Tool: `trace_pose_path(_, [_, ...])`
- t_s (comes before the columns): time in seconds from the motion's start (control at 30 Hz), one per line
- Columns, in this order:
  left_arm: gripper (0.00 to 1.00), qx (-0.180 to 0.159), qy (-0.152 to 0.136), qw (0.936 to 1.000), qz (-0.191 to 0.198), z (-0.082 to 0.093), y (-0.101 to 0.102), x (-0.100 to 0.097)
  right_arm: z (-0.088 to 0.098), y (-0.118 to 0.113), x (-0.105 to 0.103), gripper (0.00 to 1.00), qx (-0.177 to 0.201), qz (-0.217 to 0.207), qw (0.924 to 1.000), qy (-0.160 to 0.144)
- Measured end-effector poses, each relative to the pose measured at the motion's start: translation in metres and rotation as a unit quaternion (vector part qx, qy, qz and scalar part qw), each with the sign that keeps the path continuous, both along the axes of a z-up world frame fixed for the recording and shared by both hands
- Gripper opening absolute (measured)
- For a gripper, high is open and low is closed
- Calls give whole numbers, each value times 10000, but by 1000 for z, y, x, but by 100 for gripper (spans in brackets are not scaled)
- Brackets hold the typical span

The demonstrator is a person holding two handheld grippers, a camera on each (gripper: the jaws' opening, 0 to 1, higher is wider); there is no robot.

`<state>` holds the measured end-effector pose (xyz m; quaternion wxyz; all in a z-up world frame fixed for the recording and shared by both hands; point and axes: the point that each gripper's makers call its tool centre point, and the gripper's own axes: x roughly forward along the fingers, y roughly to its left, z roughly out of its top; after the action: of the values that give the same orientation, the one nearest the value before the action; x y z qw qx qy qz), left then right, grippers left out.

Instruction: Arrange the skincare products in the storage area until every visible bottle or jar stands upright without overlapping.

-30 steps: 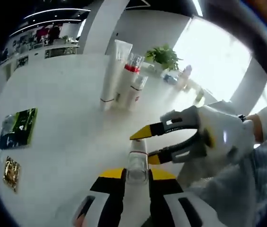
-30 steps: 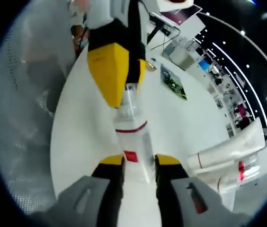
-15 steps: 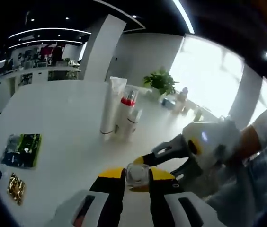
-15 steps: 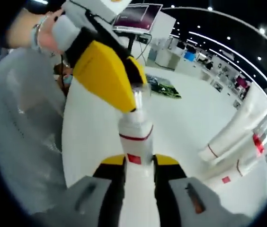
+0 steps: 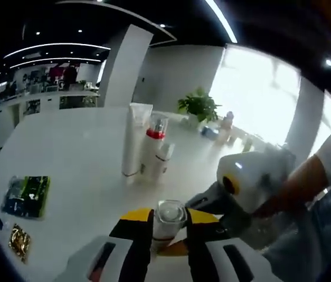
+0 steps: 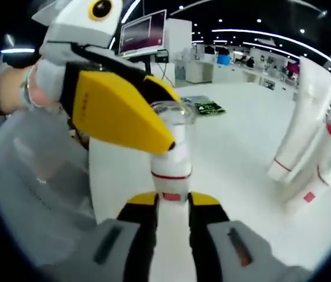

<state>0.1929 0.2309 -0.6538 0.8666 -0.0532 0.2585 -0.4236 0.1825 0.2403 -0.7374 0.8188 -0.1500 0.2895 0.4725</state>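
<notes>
A white bottle [image 6: 171,176] with a red band and a clear cap [image 5: 169,212] is held off the white table [image 5: 77,153] by both grippers. My left gripper [image 5: 169,220] is shut on the cap. In the right gripper view the left gripper [image 6: 121,111] reaches in from the upper left, one yellow jaw across the cap. My right gripper [image 6: 172,201] is shut on the bottle's lower body, and in the left gripper view the right gripper [image 5: 239,187] comes in from the right. A tall white tube [image 5: 133,141] and two red-marked bottles [image 5: 154,150] stand upright together farther back.
A green card [image 5: 27,195] and a small gold packet [image 5: 14,247] lie on the table to the left. A potted plant [image 5: 198,106] and small items stand at the far edge. A monitor [image 6: 145,26] stands beyond the table. A person's sleeve [image 5: 324,200] is at the right.
The held bottle has swung from lying along the table toward upright, both grippers staying on it. Both cameras tilted up, and the standing group now sits upright in the views.
</notes>
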Motion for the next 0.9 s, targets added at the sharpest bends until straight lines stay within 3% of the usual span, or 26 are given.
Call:
trace_pose_path(0.13, [25,161,-6,9998,-82,-3,2,-2,0,1,0,20,31,-70,10000,25])
trace_pose_path(0.23, [30,378,-218,9990,-41,-3,7,0,0,2,0,20,31,-102,9999,10])
trace_pose_path(0.47, [33,167,-240,9995,142,6,17,4,0,1,3,20,6,-254,9996,-80])
trace_pose_path(0.7, [29,239,-465,9980,347,9,27,12,-7,-9,11,19,-140,-525,9985,-70])
trace_pose_path(0.8, [24,95,-269,9993,240,8,20,8,-8,-10,12,19,-121,-554,9984,-53])
trace_pose_path(0.9, [26,459,-393,9981,138,1,19,6,-9,-11,11,19,-180,-527,9984,-96])
